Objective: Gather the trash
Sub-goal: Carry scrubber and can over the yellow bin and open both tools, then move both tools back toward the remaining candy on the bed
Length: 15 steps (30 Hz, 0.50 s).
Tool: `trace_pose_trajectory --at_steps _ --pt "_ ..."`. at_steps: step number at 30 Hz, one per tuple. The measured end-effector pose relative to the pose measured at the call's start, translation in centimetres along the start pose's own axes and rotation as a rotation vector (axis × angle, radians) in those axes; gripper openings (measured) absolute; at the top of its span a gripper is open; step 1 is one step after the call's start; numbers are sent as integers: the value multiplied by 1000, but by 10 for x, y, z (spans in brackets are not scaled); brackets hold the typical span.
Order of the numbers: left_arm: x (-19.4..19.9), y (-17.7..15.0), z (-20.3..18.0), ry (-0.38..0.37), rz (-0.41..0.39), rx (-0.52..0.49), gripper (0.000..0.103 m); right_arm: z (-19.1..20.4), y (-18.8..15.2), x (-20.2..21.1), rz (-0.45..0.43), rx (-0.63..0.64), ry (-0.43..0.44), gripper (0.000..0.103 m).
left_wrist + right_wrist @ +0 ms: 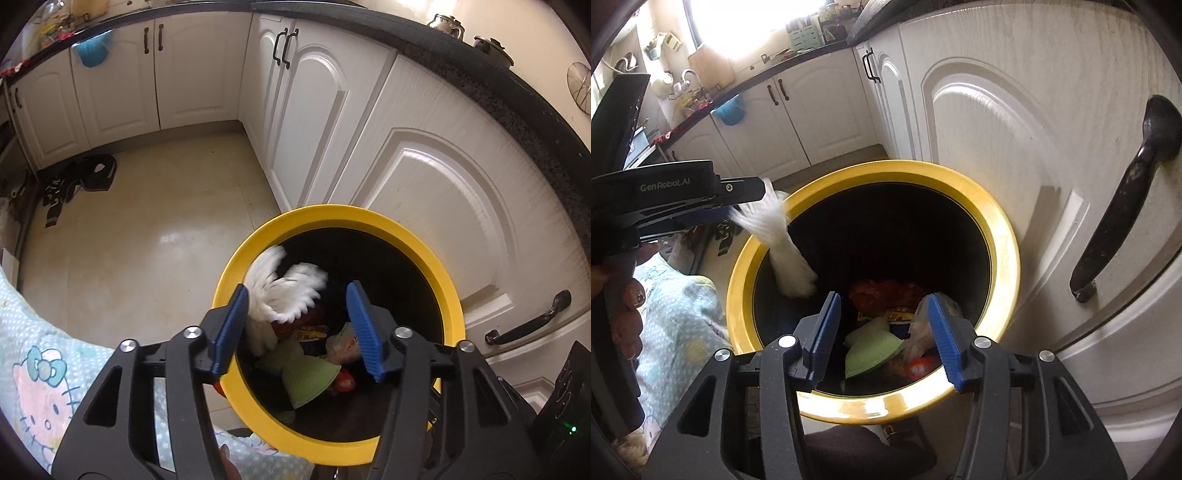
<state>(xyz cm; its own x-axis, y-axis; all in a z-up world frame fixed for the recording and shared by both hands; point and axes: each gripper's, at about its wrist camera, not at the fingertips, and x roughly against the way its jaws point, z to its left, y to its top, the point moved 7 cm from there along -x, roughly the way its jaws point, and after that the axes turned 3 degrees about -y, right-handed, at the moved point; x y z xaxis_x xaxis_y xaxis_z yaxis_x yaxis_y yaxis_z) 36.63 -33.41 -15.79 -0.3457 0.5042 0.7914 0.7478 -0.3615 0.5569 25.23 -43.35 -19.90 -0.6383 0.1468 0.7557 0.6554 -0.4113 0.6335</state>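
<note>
A bin with a yellow rim [332, 218] [886, 170] and a black inside stands on the floor against a white cabinet. My left gripper [297, 295] hangs over it with its jaws apart. A blurred white crumpled wrapper [284, 291] [786, 254] lies beside its left pad and reaches down inside the bin's left wall. From the right wrist view the left gripper [701, 206] sits at the bin's left rim. My right gripper [884, 299] is open above the near rim with nothing pressed between its pads. Inside lie a green bowl-shaped piece [871, 350], red and yellow wrappers [882, 295] and clear plastic [919, 328].
White cabinet doors [424, 192] with black handles [1123, 199] close in on the right. Tiled floor [147, 229] opens to the left, with dark clothing [85, 177] at its far side. A patterned blue cloth [40, 362] lies at the lower left, and a person's hand [628, 314] grips the left tool.
</note>
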Motion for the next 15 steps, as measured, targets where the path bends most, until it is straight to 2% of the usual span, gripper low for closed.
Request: trace_pose_trajectory --at_steps 4,6,8,12,15 --pt "6 -4 2 0 -4 3 61 2 -1 5 -7 3 2 52" --pt "10 -6 4 2 -8 9 68 2 -1 6 -10 5 4 53" --pt "14 -8 6 4 -13 15 70 4 -1 8 -15 6 2 56" --pt "29 -12 14 25 -39 27 87 5 -1 13 -28 7 -1 64" --pt "40 -15 22 44 -54 44 92 7 0 16 -38 15 -2 67"
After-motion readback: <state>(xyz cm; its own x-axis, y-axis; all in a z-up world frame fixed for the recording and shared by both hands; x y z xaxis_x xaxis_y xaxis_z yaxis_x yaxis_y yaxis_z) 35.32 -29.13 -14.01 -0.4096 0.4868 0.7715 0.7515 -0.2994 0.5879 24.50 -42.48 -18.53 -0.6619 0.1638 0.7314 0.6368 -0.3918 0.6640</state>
